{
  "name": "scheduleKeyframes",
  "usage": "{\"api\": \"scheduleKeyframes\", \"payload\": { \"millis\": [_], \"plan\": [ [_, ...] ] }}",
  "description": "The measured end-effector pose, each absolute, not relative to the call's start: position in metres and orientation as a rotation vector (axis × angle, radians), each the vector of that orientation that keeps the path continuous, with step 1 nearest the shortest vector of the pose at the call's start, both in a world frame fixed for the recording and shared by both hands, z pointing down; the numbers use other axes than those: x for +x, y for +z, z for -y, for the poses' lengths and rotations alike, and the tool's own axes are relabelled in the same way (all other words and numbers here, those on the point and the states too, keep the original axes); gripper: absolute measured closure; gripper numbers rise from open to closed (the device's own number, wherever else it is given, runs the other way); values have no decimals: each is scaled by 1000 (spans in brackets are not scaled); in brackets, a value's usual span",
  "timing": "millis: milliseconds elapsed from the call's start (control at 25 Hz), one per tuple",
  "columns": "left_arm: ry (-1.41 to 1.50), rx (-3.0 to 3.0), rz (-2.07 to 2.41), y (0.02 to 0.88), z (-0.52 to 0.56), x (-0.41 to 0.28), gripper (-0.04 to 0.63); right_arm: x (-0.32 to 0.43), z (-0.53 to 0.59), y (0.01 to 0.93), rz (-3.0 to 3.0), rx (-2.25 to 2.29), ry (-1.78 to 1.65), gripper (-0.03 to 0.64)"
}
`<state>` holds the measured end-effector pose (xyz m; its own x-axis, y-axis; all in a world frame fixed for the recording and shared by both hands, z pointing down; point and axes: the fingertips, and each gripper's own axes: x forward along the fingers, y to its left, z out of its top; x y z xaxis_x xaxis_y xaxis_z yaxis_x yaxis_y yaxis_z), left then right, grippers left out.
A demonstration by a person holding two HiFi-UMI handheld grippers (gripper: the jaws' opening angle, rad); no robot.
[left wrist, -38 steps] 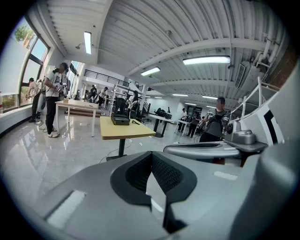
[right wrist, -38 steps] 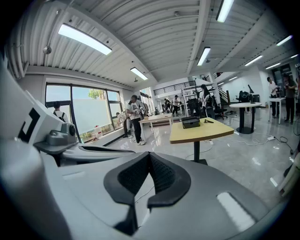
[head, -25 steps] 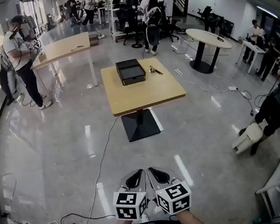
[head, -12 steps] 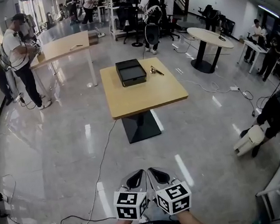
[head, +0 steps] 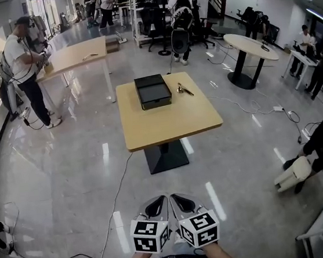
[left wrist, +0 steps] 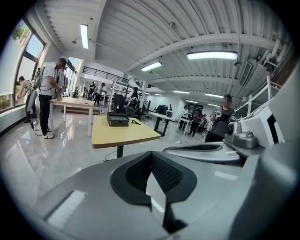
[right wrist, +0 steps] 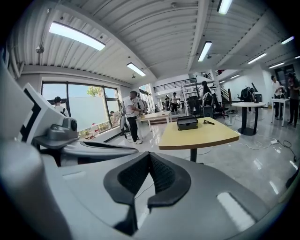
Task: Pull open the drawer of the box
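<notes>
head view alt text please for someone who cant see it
A black box sits on a wooden table, far across a glossy floor. The left hand-held gripper and right hand-held gripper sit low, side by side, jaws shut and empty.

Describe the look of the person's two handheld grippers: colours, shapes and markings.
The left gripper and right gripper are alike: smooth grey bodies ending in black tongs with finely ribbed inner pads. Each carries a white cube printed with black square markers. No cables show on either.

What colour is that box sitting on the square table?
The box is black, against a pale wooden table. The head view shows it best.
</notes>
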<state>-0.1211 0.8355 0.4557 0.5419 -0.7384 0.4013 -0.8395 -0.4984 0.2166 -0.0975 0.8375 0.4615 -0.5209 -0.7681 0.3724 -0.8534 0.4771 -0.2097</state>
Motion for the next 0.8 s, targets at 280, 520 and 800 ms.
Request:
{"api": "scheduleKeyframes", "payload": {
  "millis": [280, 520, 800],
  "plan": [
    [386, 2370, 1307, 444, -688, 4, 583, 28, -692, 448, 2501, 1355, 554, 611],
    [410, 2368, 1316, 442, -616, 97, 581, 115, -621, 448, 2522, 1316, 560, 611],
    [426, 2344, 1353, 448, -554, 135, 581, 152, -560, 454, 2548, 1267, 553, 611]
  ]
}}
